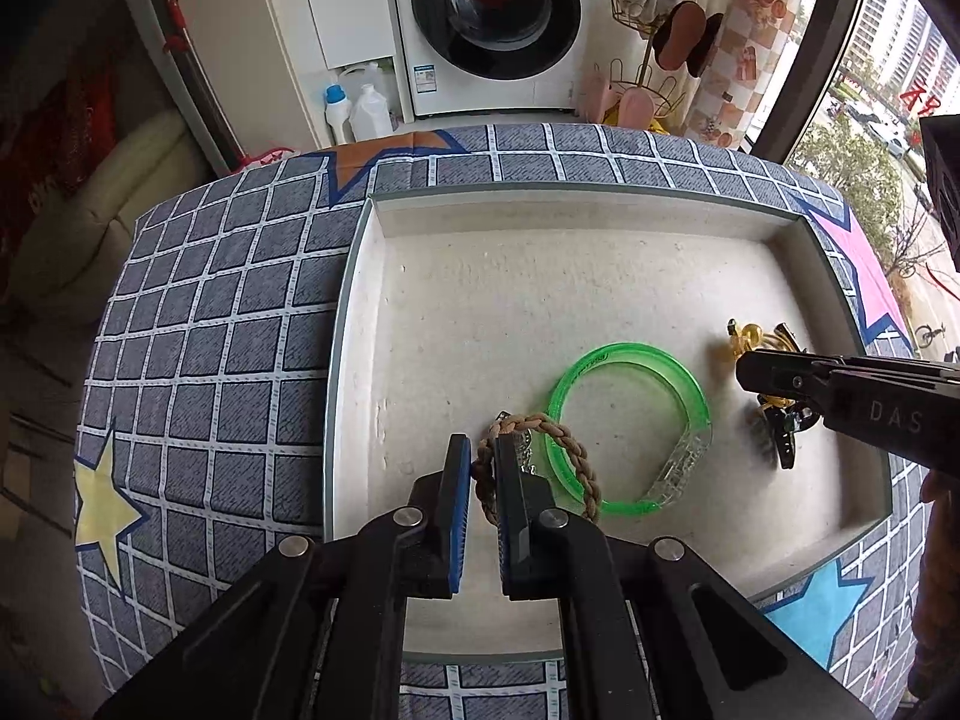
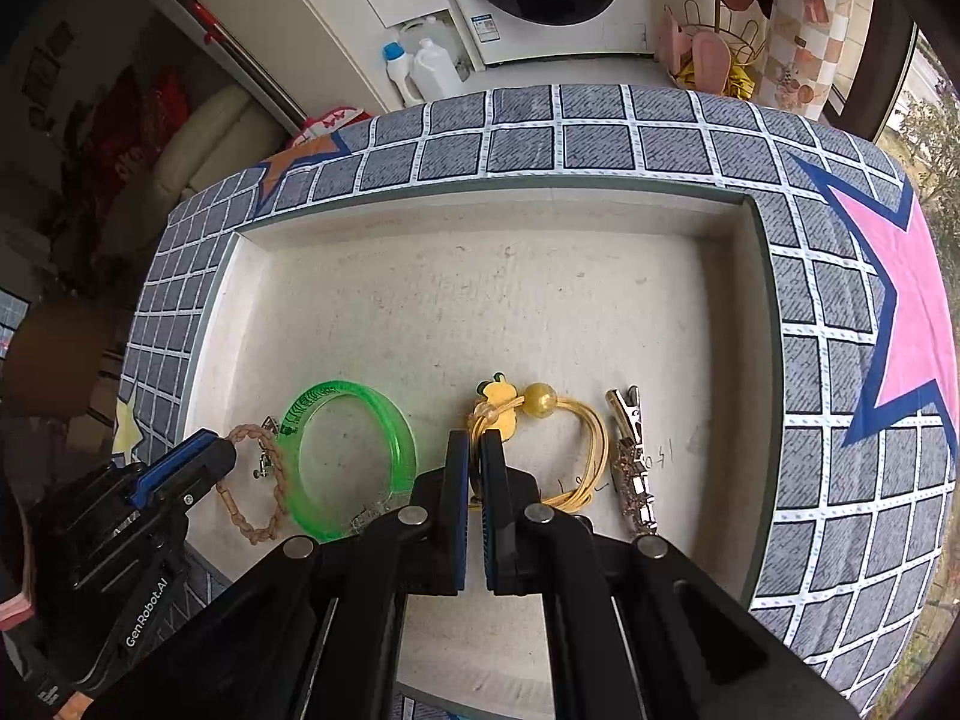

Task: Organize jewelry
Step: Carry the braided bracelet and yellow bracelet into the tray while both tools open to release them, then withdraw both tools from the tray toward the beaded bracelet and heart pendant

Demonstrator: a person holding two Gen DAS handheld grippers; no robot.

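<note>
A shallow white tray [image 1: 384, 300] lies on a checked cloth. In the left wrist view my left gripper [image 1: 482, 456] is shut on a braided brown bracelet [image 1: 570, 444] at the tray's front left. A green plastic bangle [image 1: 630, 360] lies just right of it, overlapping the braid. In the right wrist view my right gripper [image 2: 474, 450] is shut on a yellow hair tie [image 2: 585, 438] with a gold bead and a yellow charm. A silver hair clip [image 2: 630, 462] lies right of the hair tie. The bangle [image 2: 360, 396] and braid [image 2: 264, 516] show at left.
The table's checked cloth [image 1: 228, 324] bears coloured stars. Beyond the table stand a washing machine [image 1: 492, 18], detergent bottles [image 1: 354, 102] and a gold wire rack [image 1: 648, 78]. A window is at the right.
</note>
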